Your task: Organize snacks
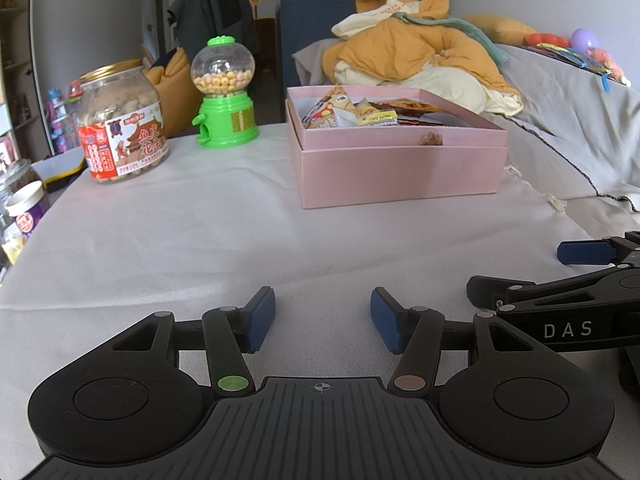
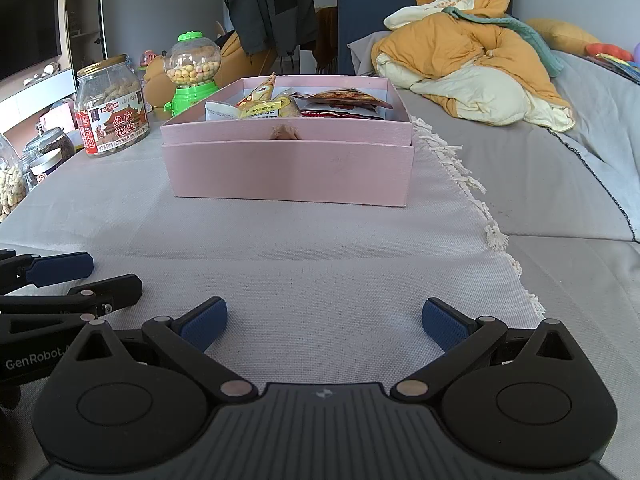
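Note:
A pink box (image 1: 400, 168) (image 2: 288, 176) stands on the white cloth ahead of both grippers, holding several snack packets (image 1: 352, 114) (image 2: 296, 104). My left gripper (image 1: 323, 320) is open and empty, low over the cloth well short of the box. My right gripper (image 2: 324, 324) is open and empty, also low over the cloth, beside the left one. The right gripper's fingers (image 1: 584, 252) show at the right edge of the left wrist view. The left gripper's fingers (image 2: 60, 268) show at the left edge of the right wrist view.
A clear jar of peanuts with a red label (image 1: 120, 128) (image 2: 112, 112) and a green candy dispenser (image 1: 224, 92) (image 2: 192, 76) stand left of the box. More jars (image 2: 24, 168) sit at the far left edge. Orange and cream bedding (image 2: 472, 56) lies behind on the grey sofa.

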